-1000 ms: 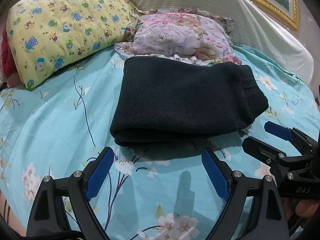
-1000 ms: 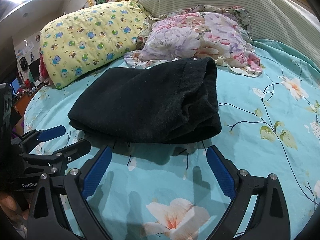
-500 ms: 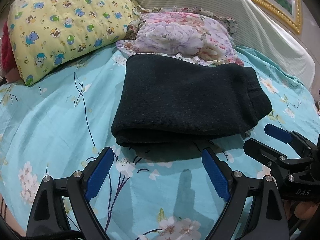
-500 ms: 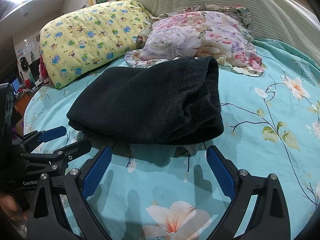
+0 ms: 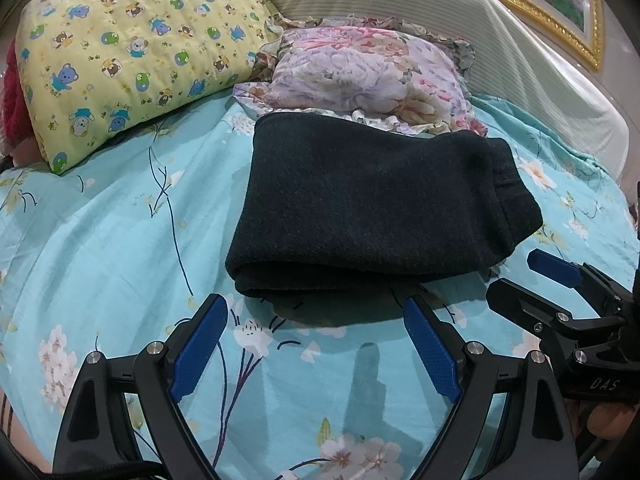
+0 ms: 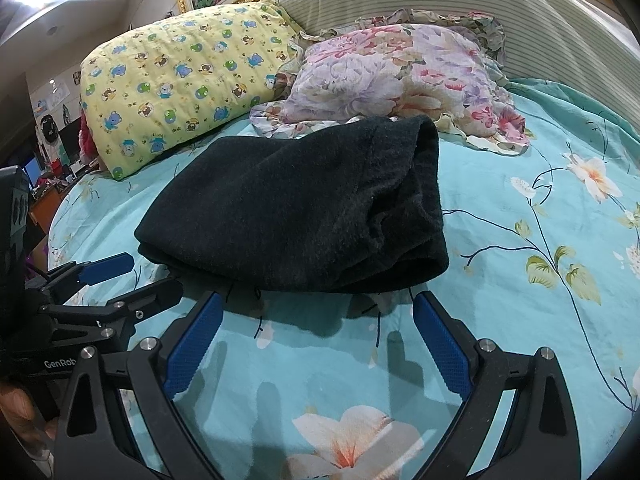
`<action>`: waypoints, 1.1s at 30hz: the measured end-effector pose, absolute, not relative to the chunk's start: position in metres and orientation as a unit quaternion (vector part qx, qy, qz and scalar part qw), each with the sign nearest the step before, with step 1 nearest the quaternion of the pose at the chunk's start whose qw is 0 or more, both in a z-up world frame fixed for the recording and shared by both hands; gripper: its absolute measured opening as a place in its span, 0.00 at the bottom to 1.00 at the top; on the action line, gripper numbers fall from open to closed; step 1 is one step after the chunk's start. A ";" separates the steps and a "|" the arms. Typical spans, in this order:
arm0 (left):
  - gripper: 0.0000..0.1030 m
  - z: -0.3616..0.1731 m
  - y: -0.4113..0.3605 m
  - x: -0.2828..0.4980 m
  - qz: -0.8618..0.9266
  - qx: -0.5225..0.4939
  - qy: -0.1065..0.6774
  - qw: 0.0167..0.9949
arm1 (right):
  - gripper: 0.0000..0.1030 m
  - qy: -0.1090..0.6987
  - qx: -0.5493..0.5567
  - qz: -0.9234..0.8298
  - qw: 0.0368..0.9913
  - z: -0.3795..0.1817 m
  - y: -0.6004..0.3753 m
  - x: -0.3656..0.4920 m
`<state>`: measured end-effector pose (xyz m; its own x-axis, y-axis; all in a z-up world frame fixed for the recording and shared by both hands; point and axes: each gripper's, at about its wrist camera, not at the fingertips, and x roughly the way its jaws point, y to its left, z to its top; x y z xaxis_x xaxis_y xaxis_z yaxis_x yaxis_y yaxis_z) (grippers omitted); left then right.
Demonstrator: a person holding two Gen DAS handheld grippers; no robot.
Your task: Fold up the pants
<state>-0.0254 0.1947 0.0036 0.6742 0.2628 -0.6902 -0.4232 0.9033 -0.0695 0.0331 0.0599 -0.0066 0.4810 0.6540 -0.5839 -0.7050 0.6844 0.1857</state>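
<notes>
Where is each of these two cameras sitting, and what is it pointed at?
Left wrist: rides the left gripper, looking along its open fingers at the folded black pants; the right gripper shows alongside.
Right wrist: rides the right gripper, facing the same pants; the left gripper shows alongside.
Both share the pants, the yellow pillow and the floral pillow.

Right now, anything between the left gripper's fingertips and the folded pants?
Nothing but bare floral bedsheet and the pants' shadow. The left wrist view shows the open left gripper just short of the folded black pants, not touching them.
</notes>
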 end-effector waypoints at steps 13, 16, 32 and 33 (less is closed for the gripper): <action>0.88 0.013 0.194 -0.029 0.191 -0.109 0.348 0.911 | 0.93 0.312 -0.038 0.393 0.864 0.000 0.055 0.029; 0.88 0.015 0.193 -0.030 0.190 -0.108 0.346 0.912 | 0.93 0.310 -0.037 0.392 0.865 0.002 0.054 0.029; 0.88 0.024 0.193 -0.033 0.190 -0.107 0.338 0.915 | 0.94 0.297 -0.033 0.393 0.870 0.013 0.048 0.032; 0.88 0.024 0.192 -0.033 0.190 -0.106 0.338 0.915 | 0.94 0.297 -0.033 0.392 0.870 0.013 0.048 0.032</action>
<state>-0.0334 0.1922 0.0241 0.6986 0.2765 -0.6599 -0.4205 0.9049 -0.0660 0.0316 0.0481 0.0129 0.5150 0.6631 -0.5432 -0.7022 0.6898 0.1763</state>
